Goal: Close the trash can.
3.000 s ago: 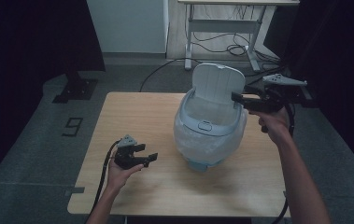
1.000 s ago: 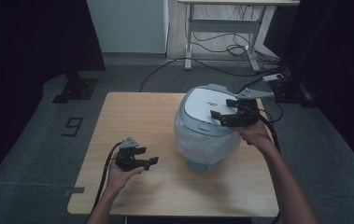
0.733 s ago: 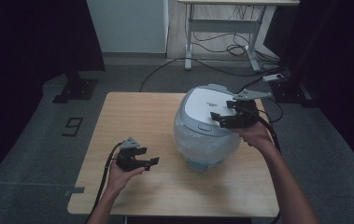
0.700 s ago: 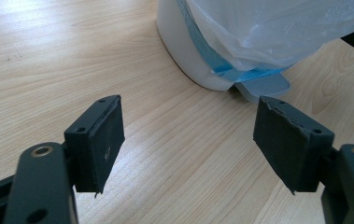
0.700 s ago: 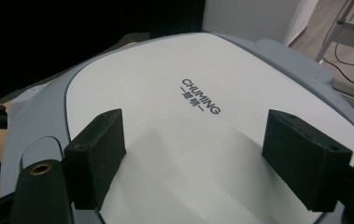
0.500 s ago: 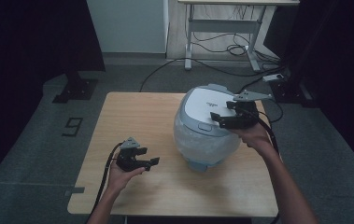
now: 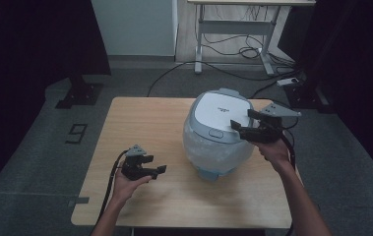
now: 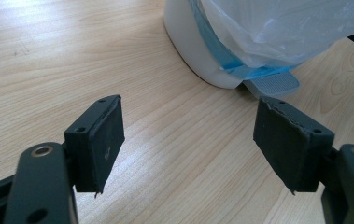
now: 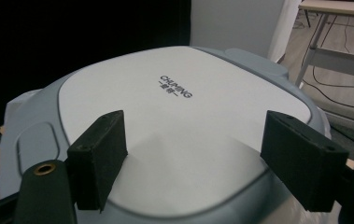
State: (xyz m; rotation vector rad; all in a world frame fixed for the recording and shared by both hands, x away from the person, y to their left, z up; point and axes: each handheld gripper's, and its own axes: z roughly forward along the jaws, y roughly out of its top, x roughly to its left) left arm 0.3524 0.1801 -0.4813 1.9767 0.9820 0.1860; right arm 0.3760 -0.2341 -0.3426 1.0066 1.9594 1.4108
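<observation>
A rice cooker (image 7: 218, 132) sits mid-table (image 7: 144, 118), its lid down. The right gripper (image 7: 240, 129) rests wide open over the lid; the left gripper (image 7: 157, 169) hovers open, empty. Closing looks done.

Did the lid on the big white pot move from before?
Yes. The lid stood up open earlier; now it lies flat and shut on the pot, which sits at the same spot on the table.
</observation>
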